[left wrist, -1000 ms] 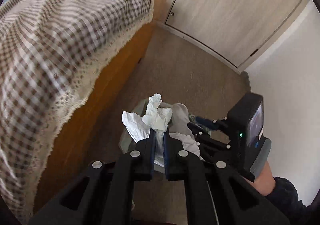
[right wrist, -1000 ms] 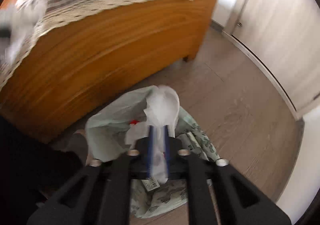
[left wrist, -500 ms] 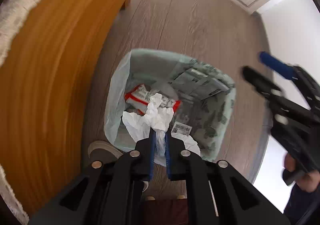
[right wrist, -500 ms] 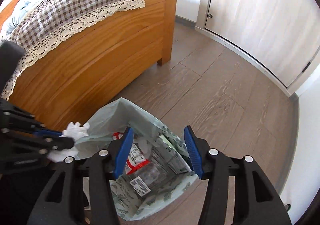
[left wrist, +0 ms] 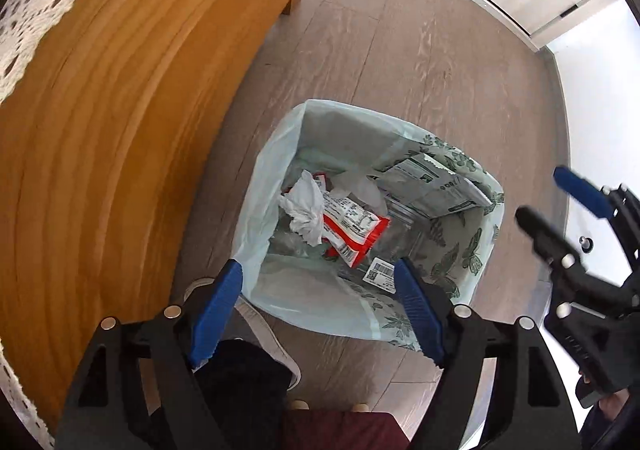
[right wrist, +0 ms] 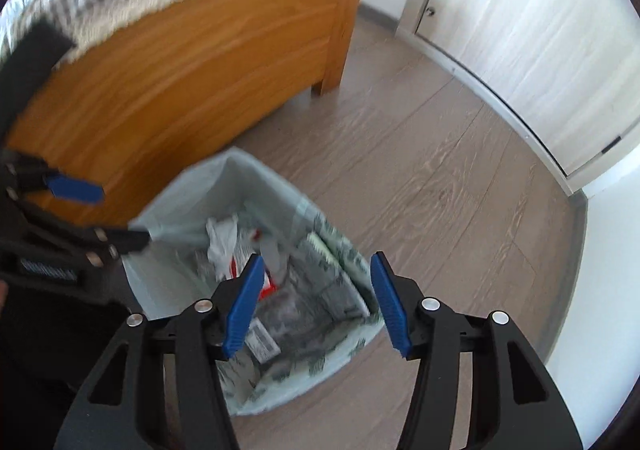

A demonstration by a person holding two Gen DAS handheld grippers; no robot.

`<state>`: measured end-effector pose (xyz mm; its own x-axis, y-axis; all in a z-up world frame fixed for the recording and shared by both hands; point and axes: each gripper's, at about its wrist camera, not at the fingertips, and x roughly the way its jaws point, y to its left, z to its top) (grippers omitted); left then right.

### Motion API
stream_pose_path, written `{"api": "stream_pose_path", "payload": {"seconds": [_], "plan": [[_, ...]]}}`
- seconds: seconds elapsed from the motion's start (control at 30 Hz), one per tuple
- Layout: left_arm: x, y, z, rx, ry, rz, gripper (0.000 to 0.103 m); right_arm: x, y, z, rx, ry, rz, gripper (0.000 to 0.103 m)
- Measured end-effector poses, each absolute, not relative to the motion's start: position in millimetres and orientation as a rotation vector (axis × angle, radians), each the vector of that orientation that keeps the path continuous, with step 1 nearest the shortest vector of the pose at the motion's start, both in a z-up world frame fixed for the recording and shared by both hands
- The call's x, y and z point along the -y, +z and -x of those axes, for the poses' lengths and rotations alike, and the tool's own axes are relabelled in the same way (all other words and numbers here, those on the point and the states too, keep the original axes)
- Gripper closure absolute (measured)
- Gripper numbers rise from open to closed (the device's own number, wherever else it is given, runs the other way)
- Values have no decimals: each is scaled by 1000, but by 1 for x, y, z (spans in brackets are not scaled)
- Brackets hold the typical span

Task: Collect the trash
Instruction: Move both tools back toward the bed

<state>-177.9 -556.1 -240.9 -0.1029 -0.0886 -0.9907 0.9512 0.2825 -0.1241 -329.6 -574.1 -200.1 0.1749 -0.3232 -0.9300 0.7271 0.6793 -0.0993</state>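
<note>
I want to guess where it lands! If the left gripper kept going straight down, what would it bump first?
Probably the trash in the lined bin. The left gripper points into it, jaws opening and empty, likely meeting the red wrapper or barcode packet; depth unclear.

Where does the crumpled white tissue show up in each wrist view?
Left wrist view: the crumpled white tissue lies inside the trash bag, left of centre, against the red snack wrapper.
Right wrist view: the tissue is in the bag, blurred, just above the near blue fingertips.
Shared landmark: the wooden bed frame beside the bag.
</note>
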Motion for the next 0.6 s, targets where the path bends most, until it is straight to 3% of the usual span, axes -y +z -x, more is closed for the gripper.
{"api": "stream_pose_path", "payload": {"seconds": [0.4, 0.6], "plan": [[550, -212, 171, -1305, -1149, -765, 28, 567, -178, 324, -1178, -812, -333, 45], [533, -154, 152, -1132, -1173, -534, 28, 569, -132, 316, -1045, -871, -260, 44]]}}
